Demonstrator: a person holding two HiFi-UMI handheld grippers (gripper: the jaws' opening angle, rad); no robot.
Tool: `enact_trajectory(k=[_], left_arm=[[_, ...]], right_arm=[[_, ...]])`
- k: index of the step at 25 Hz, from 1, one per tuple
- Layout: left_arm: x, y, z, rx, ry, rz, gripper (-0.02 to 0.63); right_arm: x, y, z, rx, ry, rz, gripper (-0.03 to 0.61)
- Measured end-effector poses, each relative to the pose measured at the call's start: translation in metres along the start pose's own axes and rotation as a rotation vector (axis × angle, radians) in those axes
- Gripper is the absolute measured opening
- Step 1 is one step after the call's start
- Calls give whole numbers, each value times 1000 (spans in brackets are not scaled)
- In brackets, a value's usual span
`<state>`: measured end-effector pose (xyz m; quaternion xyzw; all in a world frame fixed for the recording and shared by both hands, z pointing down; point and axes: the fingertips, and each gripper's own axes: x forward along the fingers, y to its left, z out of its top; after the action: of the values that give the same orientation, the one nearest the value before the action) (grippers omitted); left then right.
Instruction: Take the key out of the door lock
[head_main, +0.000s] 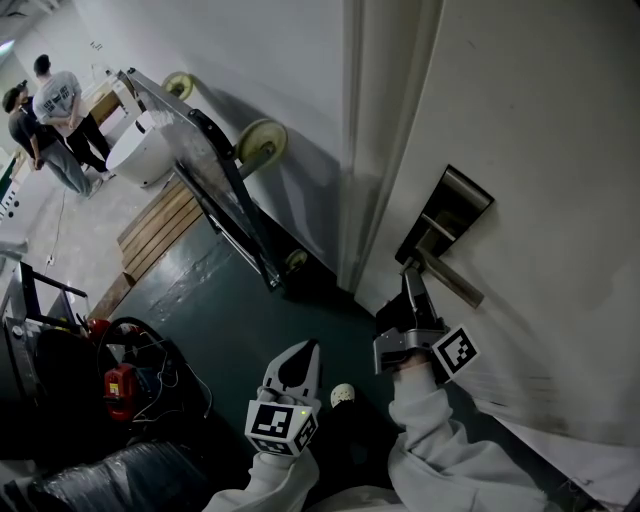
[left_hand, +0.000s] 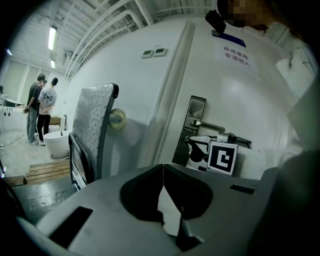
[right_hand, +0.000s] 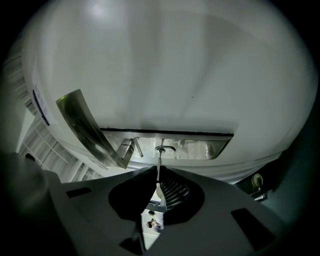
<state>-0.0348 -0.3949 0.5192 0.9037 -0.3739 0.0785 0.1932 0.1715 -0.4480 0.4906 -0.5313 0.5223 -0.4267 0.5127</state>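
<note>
At the lock (right_hand: 165, 149), right tongs (right_hand: 158, 172) pinch a key (right_hand: 159, 160) unseen overhead; left tongs (left_hand: 163, 166) closed.

White wall (head_main: 270, 60), dark green floor (head_main: 200, 290). Tipped-up platform trolley (head_main: 215, 180) leans on wall, wooden pallet (head_main: 160, 230) beside it. Ceiling strip light (left_hand: 52, 37) on.

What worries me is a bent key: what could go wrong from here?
1. The right gripper has its jaws closed on the thin key, which is seated in the lock cylinder. A pull off the key's axis could bend or jam it.
2. The door handle sits close beside the key, so the gripper may knock it when backing away.
3. The grip looks narrow, so the key might slip and fall to the dark floor.
</note>
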Motion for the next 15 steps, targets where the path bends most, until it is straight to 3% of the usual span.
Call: enact_trajectory(k=[10,15], left_arm=[[-14,0,1,-2,-19,30,14],[-24,3,0,-3,-27,53,14]], right_arm=[[-24,-5,-37,23,54,-8,72],[-34,-2,-43,-24,92,2,72]])
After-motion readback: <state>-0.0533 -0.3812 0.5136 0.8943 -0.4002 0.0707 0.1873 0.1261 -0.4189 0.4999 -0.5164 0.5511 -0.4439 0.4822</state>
